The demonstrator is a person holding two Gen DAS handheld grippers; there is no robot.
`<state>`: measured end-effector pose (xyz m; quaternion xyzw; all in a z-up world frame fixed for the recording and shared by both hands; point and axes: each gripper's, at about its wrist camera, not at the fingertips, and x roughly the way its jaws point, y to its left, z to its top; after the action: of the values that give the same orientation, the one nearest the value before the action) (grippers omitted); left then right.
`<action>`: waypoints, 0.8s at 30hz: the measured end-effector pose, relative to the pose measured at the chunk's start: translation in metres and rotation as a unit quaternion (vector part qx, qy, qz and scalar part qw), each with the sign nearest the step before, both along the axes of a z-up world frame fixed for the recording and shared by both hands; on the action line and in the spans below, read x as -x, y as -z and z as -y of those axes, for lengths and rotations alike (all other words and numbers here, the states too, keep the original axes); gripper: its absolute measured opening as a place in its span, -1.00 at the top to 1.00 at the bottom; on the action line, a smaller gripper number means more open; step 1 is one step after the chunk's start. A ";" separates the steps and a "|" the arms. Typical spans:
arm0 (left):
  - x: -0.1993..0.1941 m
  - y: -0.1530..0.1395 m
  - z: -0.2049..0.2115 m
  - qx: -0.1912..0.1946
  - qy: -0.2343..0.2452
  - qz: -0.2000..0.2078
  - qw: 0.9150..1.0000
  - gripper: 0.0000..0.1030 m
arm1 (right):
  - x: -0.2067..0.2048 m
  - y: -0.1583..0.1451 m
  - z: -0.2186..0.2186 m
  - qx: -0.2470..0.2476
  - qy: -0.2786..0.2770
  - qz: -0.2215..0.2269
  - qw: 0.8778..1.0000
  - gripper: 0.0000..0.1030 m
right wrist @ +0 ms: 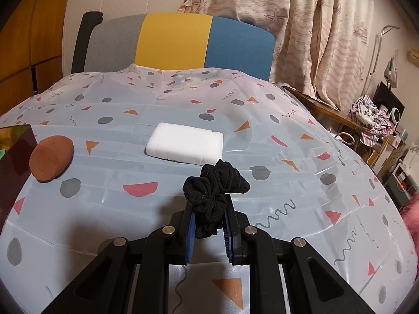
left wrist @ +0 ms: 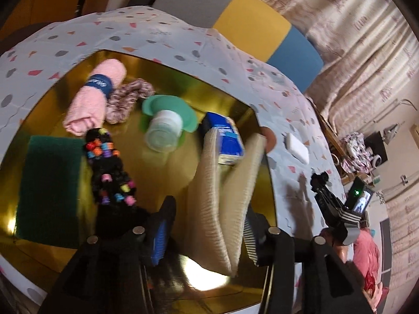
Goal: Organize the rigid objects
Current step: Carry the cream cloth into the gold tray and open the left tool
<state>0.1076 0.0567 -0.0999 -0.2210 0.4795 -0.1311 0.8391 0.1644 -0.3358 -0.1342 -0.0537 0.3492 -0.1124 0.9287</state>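
Your right hand-held gripper [right wrist: 208, 225] clamped on black scrunchie [right wrist: 214, 187], above desk [right wrist: 301, 183]; white sponge [right wrist: 184, 144] just beyond, brown puff [right wrist: 51, 158] far left by gold tray [right wrist: 15, 141]. Your left hand-held gripper [left wrist: 207, 225] spread apart, beige folded pad [left wrist: 222, 193] between fingers over tray [left wrist: 52, 251], no squeeze visible.

The left gripper [left wrist: 207, 225] is wide open over a gold tray [left wrist: 57, 251] that has a pink towel [left wrist: 91, 99], a green sponge [left wrist: 49, 185], a cup [left wrist: 163, 130] and a blue box [left wrist: 225, 136].
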 end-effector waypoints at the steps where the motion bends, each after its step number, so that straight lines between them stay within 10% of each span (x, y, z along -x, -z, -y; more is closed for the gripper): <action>1: 0.001 0.000 -0.003 0.004 -0.003 0.001 1.000 0.05 | 0.000 0.000 -0.001 0.001 0.000 0.000 1.000 0.64; 24: 0.023 -0.030 -0.035 -0.024 -0.033 0.081 0.996 0.03 | 0.031 -0.027 -0.023 -0.085 -0.070 0.001 0.994 0.64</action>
<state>0.0845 0.0920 -0.0701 -0.2054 0.4057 -0.1094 0.8839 0.1338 -0.3129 -0.1069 0.0015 0.3522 -0.0173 0.9357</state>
